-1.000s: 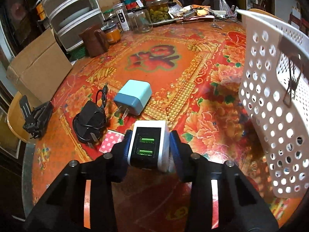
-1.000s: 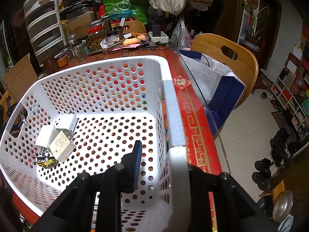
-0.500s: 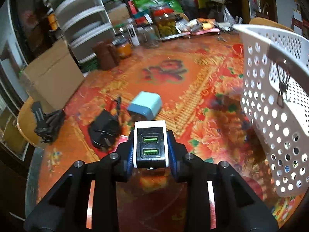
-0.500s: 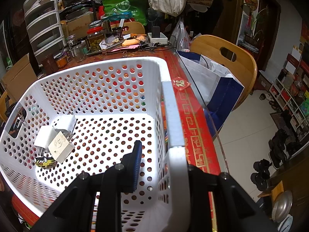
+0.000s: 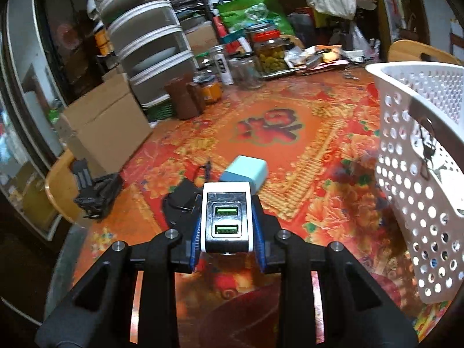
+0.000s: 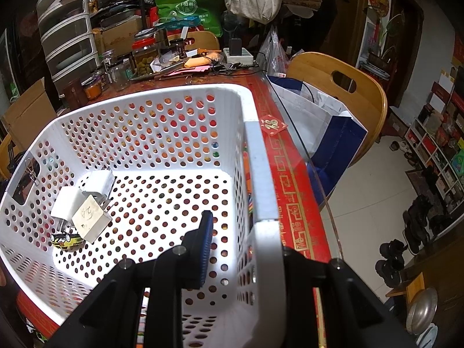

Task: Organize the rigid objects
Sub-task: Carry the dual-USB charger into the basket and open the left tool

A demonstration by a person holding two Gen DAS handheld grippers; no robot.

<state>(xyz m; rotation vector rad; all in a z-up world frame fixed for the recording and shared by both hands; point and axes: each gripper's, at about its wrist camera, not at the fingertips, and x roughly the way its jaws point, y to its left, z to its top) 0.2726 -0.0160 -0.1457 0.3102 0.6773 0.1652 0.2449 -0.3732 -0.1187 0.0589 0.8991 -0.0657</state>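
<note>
My left gripper (image 5: 227,233) is shut on a white dual-USB charger (image 5: 226,220) with green ports, held above the table. A light blue charger (image 5: 246,171) and a black adapter with cord (image 5: 182,200) lie on the red patterned tablecloth just beyond it. The white perforated basket (image 5: 417,174) stands to the right. My right gripper (image 6: 243,249) straddles the basket's near right wall (image 6: 262,191), one finger inside and one outside. Inside the basket lie white chargers (image 6: 84,200) and a small yellow toy car (image 6: 66,239).
Jars (image 5: 269,49), a brown mug (image 5: 185,101), stacked drawers (image 5: 145,43) and a cardboard box (image 5: 107,133) crowd the table's far and left side. A black clip (image 5: 95,191) lies at the left edge. A wooden chair (image 6: 342,87) and a bag (image 6: 327,127) stand to the right of the table.
My left gripper closed on the dual-USB charger and lifted it up off the table. The right gripper and basket stayed nearly still.
</note>
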